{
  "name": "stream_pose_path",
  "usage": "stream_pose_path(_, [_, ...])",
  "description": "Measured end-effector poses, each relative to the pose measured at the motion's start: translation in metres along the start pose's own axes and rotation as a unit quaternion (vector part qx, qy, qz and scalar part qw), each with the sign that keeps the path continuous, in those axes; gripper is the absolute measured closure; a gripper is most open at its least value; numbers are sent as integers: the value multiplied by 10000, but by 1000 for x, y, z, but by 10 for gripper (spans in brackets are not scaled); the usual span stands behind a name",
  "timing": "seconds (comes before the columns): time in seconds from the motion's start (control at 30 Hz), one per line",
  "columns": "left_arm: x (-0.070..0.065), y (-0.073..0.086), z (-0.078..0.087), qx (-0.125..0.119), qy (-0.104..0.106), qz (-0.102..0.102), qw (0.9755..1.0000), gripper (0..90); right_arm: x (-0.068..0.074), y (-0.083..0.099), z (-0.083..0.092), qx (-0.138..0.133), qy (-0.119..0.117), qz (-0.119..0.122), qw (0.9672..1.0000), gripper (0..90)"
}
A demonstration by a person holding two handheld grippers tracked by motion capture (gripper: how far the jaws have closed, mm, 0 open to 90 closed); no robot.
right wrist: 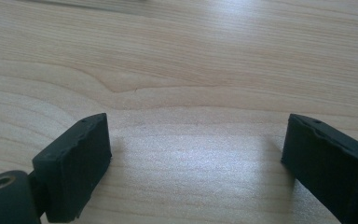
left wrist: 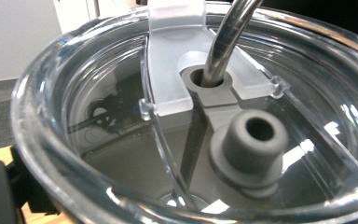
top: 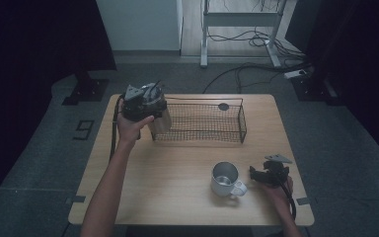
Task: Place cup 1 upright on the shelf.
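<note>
Left gripper view puts your left tool (top: 150, 101) right against a clear-lidded tumbler (left wrist: 191, 121): the lens looks down into the transparent lid (left wrist: 121, 93), with a metal straw (left wrist: 226, 37) passing through its grey grommet and a grey stopper (left wrist: 251, 144) beside it. A corner of the tool's black body sits at the lower left, but its jaws cannot be made out there; judging from the high view, where your left hand (top: 131, 123) carries the tool with the tumbler (top: 160, 118) hanging under it, the tool is clamped on the tumbler near its top. That tumbler is at the left end of the wire basket (top: 205, 121), and whether it is just inside the end wall or just outside it cannot be told from this angle. Your right tool (right wrist: 196, 163) lies low over the bare wood with its jaws wide apart and nothing between them; in the high view it rests near the surface's (top: 177, 197) right front edge, just beside a white mug (top: 225, 180) whose handle points toward it. So the work looks roughly half done at best: the tumbler seems to be at the basket but not released, and the mug sits untouched outside it. What is left, as it appears, is to settle the tumbler, let it go, then take the mug.
</note>
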State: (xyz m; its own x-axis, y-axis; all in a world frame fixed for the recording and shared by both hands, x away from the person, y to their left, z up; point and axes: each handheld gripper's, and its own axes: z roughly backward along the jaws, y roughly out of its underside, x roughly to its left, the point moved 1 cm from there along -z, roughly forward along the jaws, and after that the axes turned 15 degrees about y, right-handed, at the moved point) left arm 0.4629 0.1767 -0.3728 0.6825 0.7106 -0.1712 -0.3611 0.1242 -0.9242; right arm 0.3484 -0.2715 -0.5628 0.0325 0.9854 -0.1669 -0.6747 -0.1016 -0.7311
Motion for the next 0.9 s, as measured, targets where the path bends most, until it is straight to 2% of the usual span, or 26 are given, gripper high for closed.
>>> stream_pose_path(0.47, [4, -5, -11, 7, 10, 46, 10000, 40, 0, 0, 0, 0, -5, 5, 10000, 77])
stream_pose_path(0.9, [7, -8, -29, 126, 13, 36, 9999, 40, 0, 0, 0, -1, -7, 4, 10000, 78])
